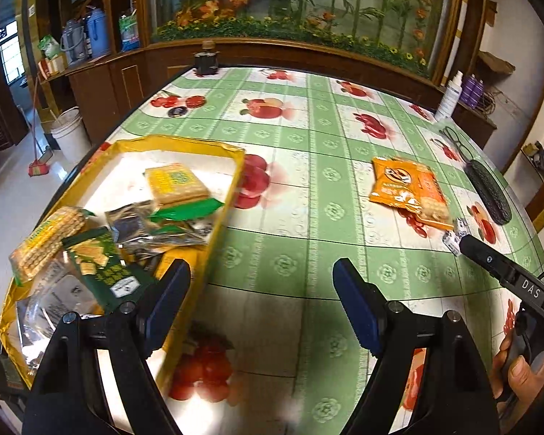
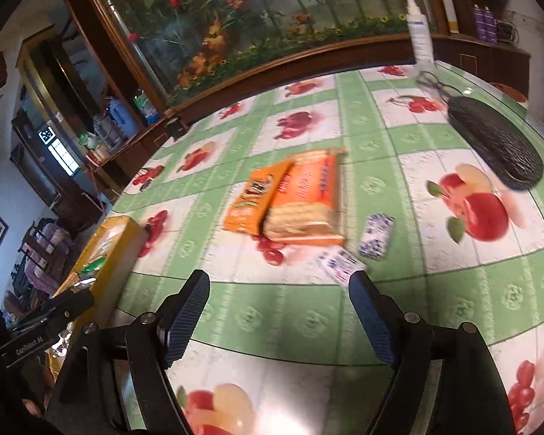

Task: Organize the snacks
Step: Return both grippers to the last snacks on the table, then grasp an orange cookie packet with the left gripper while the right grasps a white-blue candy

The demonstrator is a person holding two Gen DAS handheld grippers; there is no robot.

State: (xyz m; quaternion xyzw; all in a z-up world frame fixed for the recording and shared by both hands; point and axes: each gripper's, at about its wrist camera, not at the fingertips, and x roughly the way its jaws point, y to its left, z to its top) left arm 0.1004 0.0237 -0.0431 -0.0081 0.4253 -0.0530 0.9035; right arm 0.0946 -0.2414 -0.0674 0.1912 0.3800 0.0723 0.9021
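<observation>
A yellow box at the table's left edge holds several snack packs, among them cracker packs and green packets. My left gripper hangs open just right of the box's near corner, with only tablecloth between its fingers. Two orange snack packs lie overlapping mid-table, also in the left wrist view. Near them are two small blue-and-white packets. My right gripper is open and empty above the cloth, short of the orange packs. One of its fingers shows at the right of the left wrist view.
A green fruit-print cloth covers the table. A black oblong case, glasses and a white spray bottle stand at the far right. A dark jar sits at the far edge, against a wooden cabinet.
</observation>
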